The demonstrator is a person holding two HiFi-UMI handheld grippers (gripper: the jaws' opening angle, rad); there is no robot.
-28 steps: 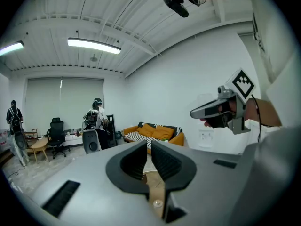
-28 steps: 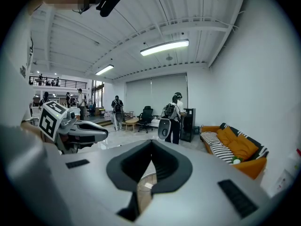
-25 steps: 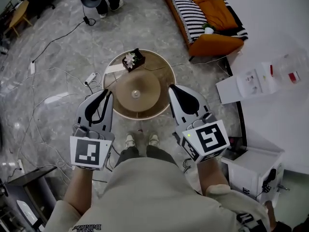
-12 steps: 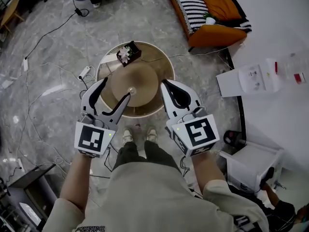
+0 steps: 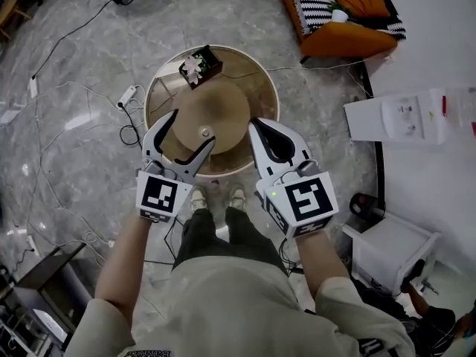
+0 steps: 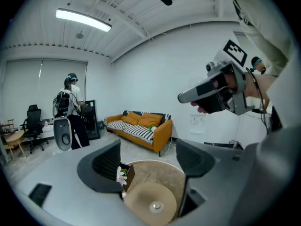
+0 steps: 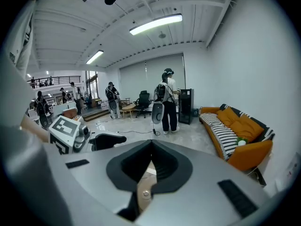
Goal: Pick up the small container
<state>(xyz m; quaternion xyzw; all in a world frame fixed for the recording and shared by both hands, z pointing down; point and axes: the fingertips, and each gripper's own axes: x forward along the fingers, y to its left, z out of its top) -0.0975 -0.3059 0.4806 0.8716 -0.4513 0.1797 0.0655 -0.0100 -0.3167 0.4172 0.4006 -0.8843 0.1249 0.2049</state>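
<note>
**Left tool [image 5: 193,127] spreading wide above the small container [image 5: 206,132]**

We are holding both tools over a round table [image 5: 265,88], as the head view is showing. The small container, a pale round piece, is sitting at the middle of a tan disc [image 5: 223,108] on that table. The left tool's jaws have just been opening and are standing wide apart, gripping nothing. In the left gripper view the container is showing low in the gap between them, with neither finger pressing on it. Our right tool [image 5: 256,125] is hanging near the disc's right edge, its jaws closed together with nothing between them. A dark box [image 5: 209,59] holding white flowers [image 5: 193,66] is resting at the table's far left rim, well apart from both tools. An orange sofa [image 5: 357,39] is standing beyond the table on the grey floor [image 5: 89,125].
</note>
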